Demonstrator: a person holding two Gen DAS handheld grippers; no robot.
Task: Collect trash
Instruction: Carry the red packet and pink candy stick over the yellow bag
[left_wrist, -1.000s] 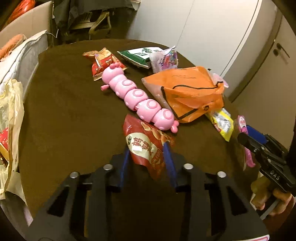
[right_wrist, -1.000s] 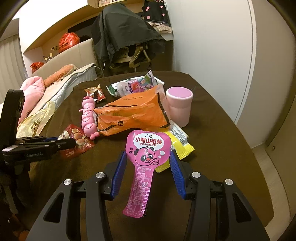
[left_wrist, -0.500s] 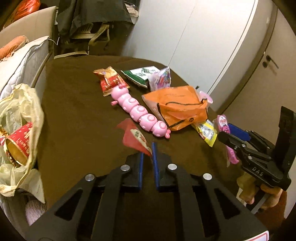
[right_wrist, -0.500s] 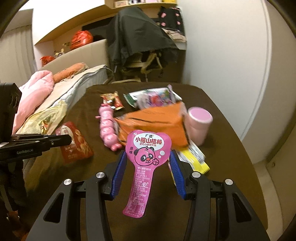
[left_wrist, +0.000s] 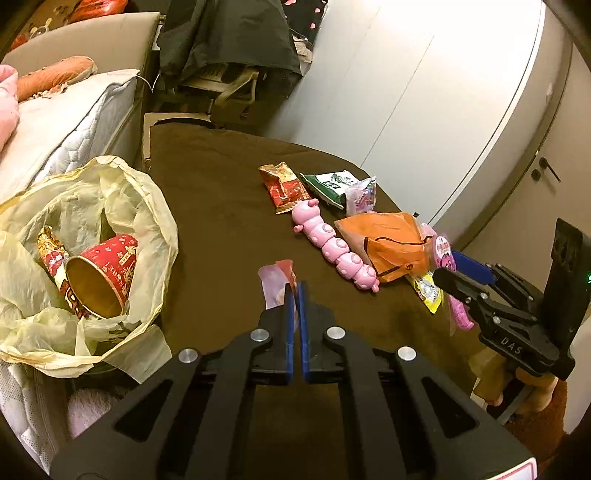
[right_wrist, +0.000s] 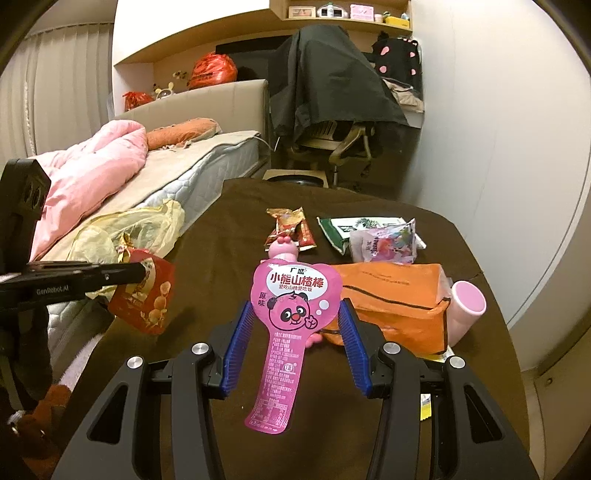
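1. Left wrist view: the left tool (left_wrist: 295, 295) has its blue pads pinched tight on the red snack wrapper (left_wrist: 277, 282), which sticks up edge-on from the tips, so it looks thin and partly blurred. The grip sits on a flat edge of the foil, probably because a limp wrapper offers nothing else to hold.
2. At 9 o'clock a yellowish trash bag (left_wrist: 122, 192) gapes open beside the bench (left_wrist: 221, 221), already holding a red paper cup (left_wrist: 101, 280); its wide mouth seems the place for the wrapper.
3. At 2 o'clock on the bench lie a pink caterpillar toy (left_wrist: 334, 249), an orange bag (left_wrist: 388, 240) and more wrappers, still to be sorted. At 3 o'clock the right tool (left_wrist: 456, 275) carries its pink packet.
4. Right wrist view: the right tool (right_wrist: 295, 325) stands fairly wide, its pads against the two edges of the pink panda-print packet (right_wrist: 293, 306), held flat and upright, its tail hanging toward the camera.
5. At 9 o'clock the left tool (right_wrist: 140, 271) holds the red wrapper (right_wrist: 147, 299) hanging above the bench edge, near the trash bag (right_wrist: 155, 225).
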